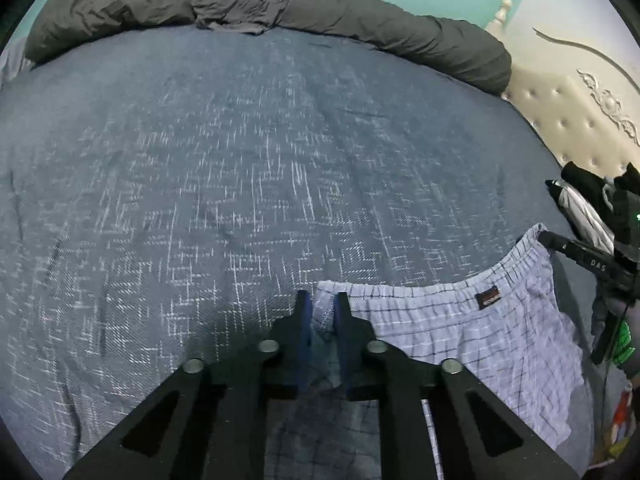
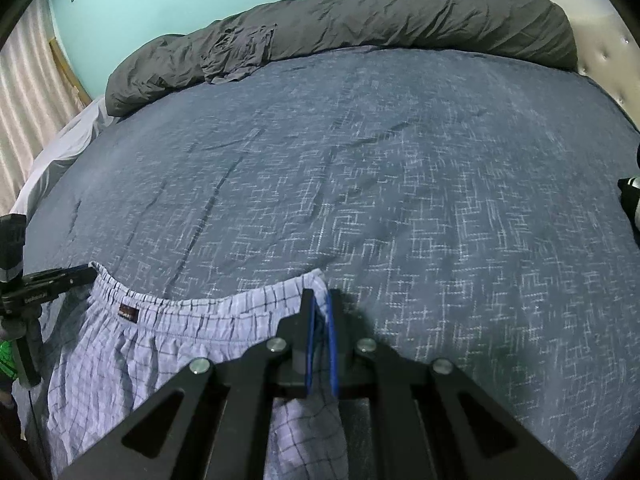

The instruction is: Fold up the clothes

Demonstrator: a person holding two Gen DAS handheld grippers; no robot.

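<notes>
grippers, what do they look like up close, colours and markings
Both are matte black. The left gripper and right gripper each have two flat fingers with blue pads inside, angular black linkage arms with triangular cutouts, and round silver pivot bolts. One side bar carries white lettering.

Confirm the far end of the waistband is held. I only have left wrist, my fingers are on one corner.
Observer: Yes. The right gripper is shut on the other corner of the checked shorts.
Operator: Anything beyond the bed's left edge?
Observer: A pale curtain hangs there, beside the teal wall.
Operator: Is the bed ahead of it free?
Observer: Blue bedspread only, up to the grey rolled duvet.
</notes>
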